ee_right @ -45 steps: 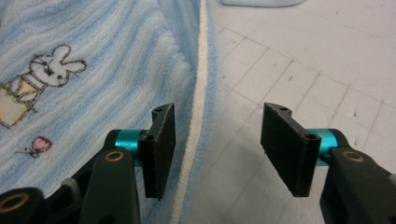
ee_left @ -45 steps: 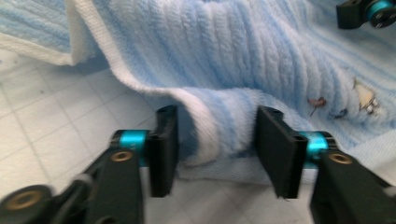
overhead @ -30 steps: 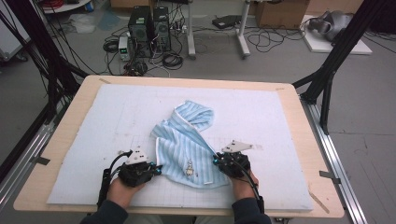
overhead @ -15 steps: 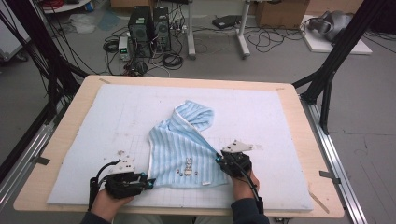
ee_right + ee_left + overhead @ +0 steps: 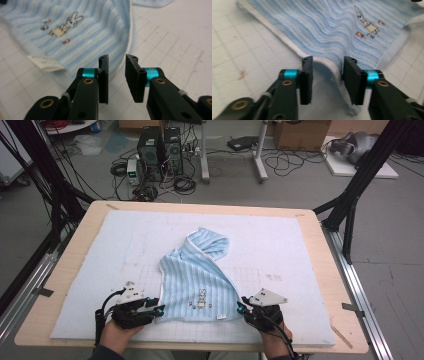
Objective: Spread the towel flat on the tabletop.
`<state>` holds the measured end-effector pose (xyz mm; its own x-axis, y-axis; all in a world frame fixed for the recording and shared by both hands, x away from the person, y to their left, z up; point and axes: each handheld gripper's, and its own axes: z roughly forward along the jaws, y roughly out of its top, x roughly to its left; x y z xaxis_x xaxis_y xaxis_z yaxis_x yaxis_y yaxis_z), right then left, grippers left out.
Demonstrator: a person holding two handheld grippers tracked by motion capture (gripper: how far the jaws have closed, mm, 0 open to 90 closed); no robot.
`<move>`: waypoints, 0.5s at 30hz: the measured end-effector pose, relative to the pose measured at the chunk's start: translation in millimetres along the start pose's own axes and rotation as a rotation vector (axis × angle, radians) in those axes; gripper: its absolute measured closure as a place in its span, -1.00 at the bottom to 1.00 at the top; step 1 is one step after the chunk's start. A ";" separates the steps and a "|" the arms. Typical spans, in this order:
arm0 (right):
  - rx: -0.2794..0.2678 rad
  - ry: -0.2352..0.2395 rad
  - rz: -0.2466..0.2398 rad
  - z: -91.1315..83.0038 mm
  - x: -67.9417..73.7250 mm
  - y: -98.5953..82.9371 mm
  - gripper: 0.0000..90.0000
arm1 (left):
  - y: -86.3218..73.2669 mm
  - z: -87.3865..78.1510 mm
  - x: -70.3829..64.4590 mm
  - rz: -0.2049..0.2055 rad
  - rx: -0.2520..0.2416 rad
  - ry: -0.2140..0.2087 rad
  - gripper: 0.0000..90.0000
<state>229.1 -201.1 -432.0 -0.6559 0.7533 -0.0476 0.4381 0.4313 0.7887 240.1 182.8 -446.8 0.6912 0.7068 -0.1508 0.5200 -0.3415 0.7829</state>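
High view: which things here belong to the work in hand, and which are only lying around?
In the work:
- striped blue towel
- left tool, open, astride the towel's near left corner
- right tool, open, at its near right corner
- white padded mat

Lying about:
- computer towers
- floor cables
- cardboard box

Left gripper (image 5: pixel 156 310) moved from well left of the striped baby towel (image 5: pixel 196 280) back to its near left corner, jaws parted around the hem; right gripper (image 5: pixel 241 307) shifted slightly nearer the table edge
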 end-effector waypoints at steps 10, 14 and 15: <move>0.075 0.010 0.031 20.1 -4.8 -3.1 0.93 | 4.5 5.4 -1.7 0.005 0.037 0.054 0.89; 0.078 0.003 0.032 16.2 -3.4 -4.7 0.94 | 0.8 0.2 -6.0 0.013 0.049 0.031 0.89; 0.082 0.006 0.021 13.9 -1.9 -5.8 0.94 | -0.8 -2.1 -7.1 0.021 0.054 0.017 0.89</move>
<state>236.3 -198.1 -445.0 -0.6498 0.7596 -0.0278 0.5002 0.4550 0.7367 233.7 179.4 -445.1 0.6938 0.7093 -0.1247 0.5325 -0.3887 0.7519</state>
